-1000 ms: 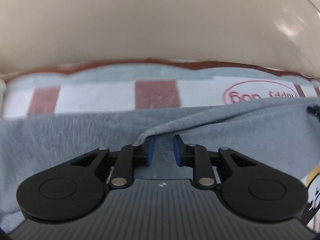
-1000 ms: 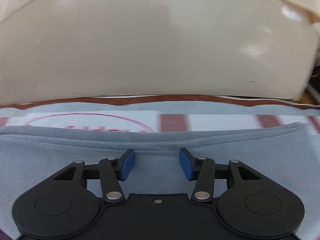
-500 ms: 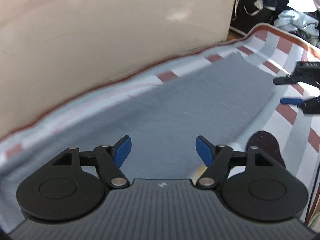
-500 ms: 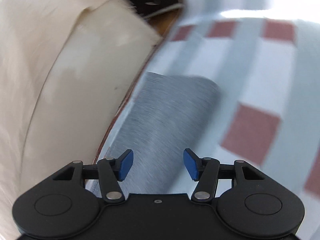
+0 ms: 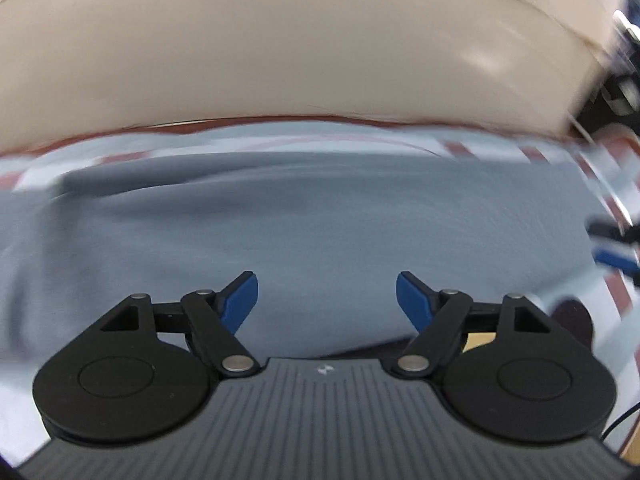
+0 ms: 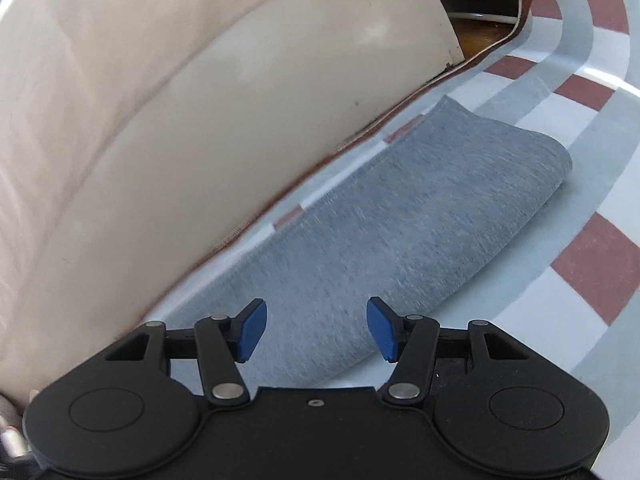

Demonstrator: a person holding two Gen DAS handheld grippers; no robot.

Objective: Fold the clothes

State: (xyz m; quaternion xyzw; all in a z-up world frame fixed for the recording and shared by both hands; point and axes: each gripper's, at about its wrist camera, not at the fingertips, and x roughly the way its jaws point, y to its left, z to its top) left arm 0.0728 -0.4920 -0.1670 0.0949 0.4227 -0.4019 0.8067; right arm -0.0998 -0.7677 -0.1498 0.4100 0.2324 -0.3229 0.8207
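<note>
- Grey garment [image 6: 400, 232] lies flat on the checked mat [image 6: 592, 272], already folded into a long narrow band, its far long edge just beside the cream cushion wall [image 6: 200, 128].
- Long axis runs along the foot of that cream wall; in the right wrist view it goes from under our right tool [image 6: 316, 330] away to a rounded folded end near the wall's far corner.
- Left tool [image 5: 327, 302]: jaws have just been opening and stand wide, nothing between the blue pads, cloth only beneath them. It hovers over the band's other stretch, wall ahead.
- Right tool: jaws have just been opening a little, moderately apart, empty; cloth below, not gripped.
- We judge the next fold goes end to end across the long axis.
- Risk: pinching only the top layer, so the lower layers stay behind and the stack splays.
- Risk: the two tools lifting unevenly, which would skew the band against the wall line.
- Risk: a pad catching the mat with the cloth and dragging it.
- Left view is blurred; the near edge there is unclear.
</note>
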